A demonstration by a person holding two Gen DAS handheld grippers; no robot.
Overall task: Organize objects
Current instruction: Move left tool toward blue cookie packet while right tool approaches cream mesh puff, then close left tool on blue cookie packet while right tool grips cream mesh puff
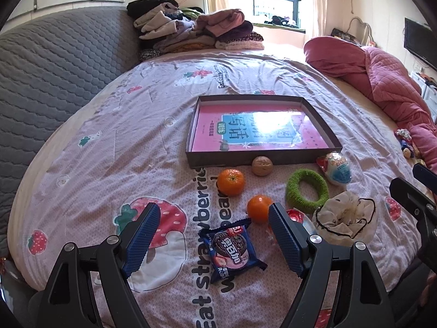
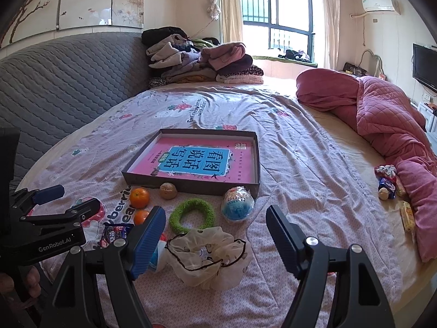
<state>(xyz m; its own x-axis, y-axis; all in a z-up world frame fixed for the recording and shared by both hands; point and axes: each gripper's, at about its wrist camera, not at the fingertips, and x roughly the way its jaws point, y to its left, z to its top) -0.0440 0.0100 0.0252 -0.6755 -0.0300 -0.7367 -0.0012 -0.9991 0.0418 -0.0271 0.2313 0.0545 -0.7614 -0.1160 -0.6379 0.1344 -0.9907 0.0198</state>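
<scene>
Both claws stand wide apart and hold nothing. Between the blue pads of the left claw (image 1: 214,235) a cookie packet (image 1: 233,248) lies flat on the bedsheet (image 1: 109,164), apart from either pad. The right claw (image 2: 215,235) hangs over a cream scrunchie (image 2: 210,254) with a dark trim.

A red and white thing lies just behind the left claw's right finger, and the finger covers most of it, so what it is cannot be told. In the right wrist view the same spot is blocked by a finger as well, and the nearer orange (image 2: 140,216) is half hidden. The left wrist view shows that orange (image 1: 259,208) whole, with a second orange (image 1: 231,181) beyond it, a walnut (image 1: 262,166) just beside the tray wall, a green fuzzy ring (image 1: 307,191) and a wrapped egg-shaped toy (image 1: 337,170).

Only the right wrist view shows clearly the small heap of snacks (image 2: 387,183) at the edge of the pink quilt (image 2: 387,120), well apart from the other things; the packets are too small to make out. It also shows the left claw from the side at the picture's left edge.

A shallow dark tray (image 1: 262,160) sits on the bed beyond the row of things. In it lies a pink book (image 2: 199,161) with a blue title panel. Glare washes out half the cover in the left wrist view.
</scene>
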